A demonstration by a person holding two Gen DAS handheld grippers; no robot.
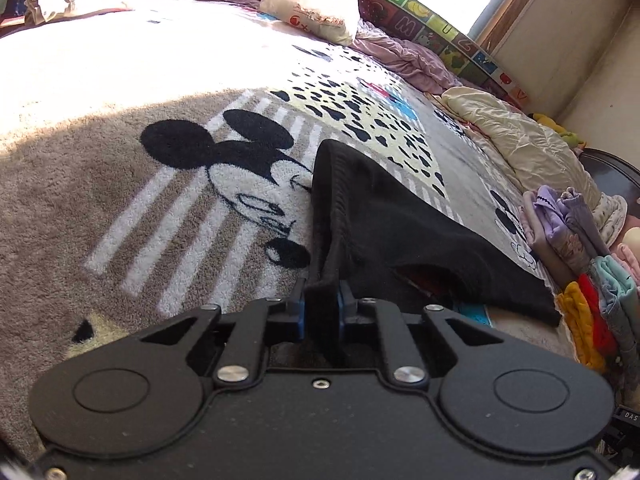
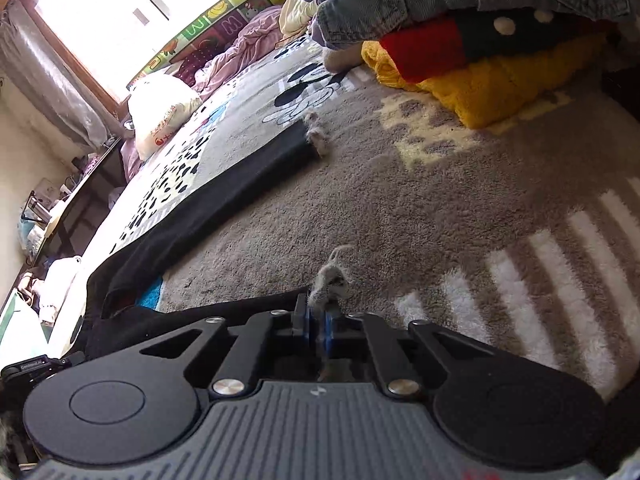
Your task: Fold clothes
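A black garment [image 1: 400, 232] with a ribbed waistband lies on the Mickey Mouse blanket [image 1: 120, 184], stretching away to the right. My left gripper [image 1: 322, 300] is shut on the waistband edge, which stands pinched between the blue pads. In the right wrist view one black leg [image 2: 224, 196] runs off across the blanket and ends in a grey furry cuff [image 2: 314, 134]. My right gripper [image 2: 319, 316] is shut on a second grey furry cuff [image 2: 328, 280], with more black cloth bunched just left of it.
Folded clothes are stacked at the blanket's right edge [image 1: 580, 248]; a yellow, red and denim pile [image 2: 500, 60] sits ahead of the right gripper. A pillow [image 1: 316, 0], pink bedding [image 1: 404, 56] and a cream quilt [image 1: 520, 148] lie along the far side. A desk [image 2: 72, 208] stands beside the bed.
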